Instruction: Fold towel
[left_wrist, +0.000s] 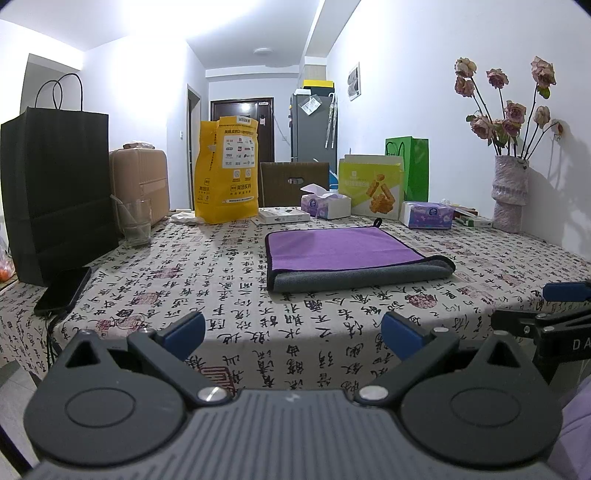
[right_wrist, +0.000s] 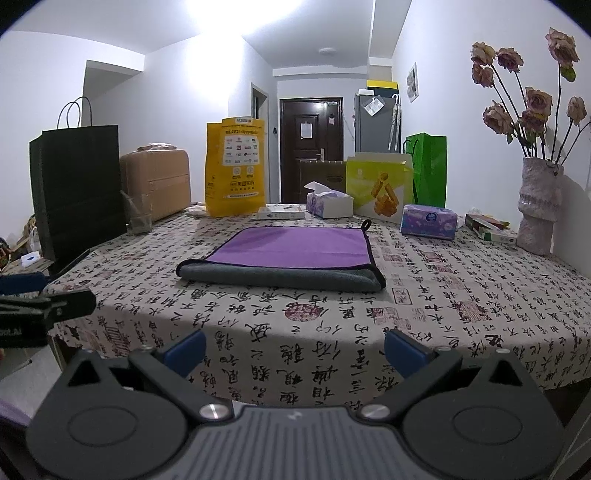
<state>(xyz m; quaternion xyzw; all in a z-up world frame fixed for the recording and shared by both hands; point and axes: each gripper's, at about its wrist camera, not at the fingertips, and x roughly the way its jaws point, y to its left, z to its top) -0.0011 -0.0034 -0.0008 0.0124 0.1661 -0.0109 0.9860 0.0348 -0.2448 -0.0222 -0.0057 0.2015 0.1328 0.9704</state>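
A purple towel (left_wrist: 343, 249) with a grey underside lies folded on the table, its rolled grey fold toward me and a small black loop at its far corner. It also shows in the right wrist view (right_wrist: 295, 245). My left gripper (left_wrist: 293, 334) is open and empty, held back at the near table edge, well short of the towel. My right gripper (right_wrist: 295, 345) is open and empty at the near edge too. The right gripper shows at the right edge of the left wrist view (left_wrist: 565, 291); the left gripper shows at the left edge of the right wrist view (right_wrist: 40, 295).
The table has a calligraphy-print cloth (left_wrist: 258, 295). A black paper bag (left_wrist: 55, 192), a phone (left_wrist: 64, 290) and a glass (left_wrist: 135, 221) stand at left. A yellow bag (left_wrist: 227, 170), tissue boxes (left_wrist: 325, 205), a snack box (left_wrist: 371, 188) and a vase of dried roses (left_wrist: 509, 192) line the back.
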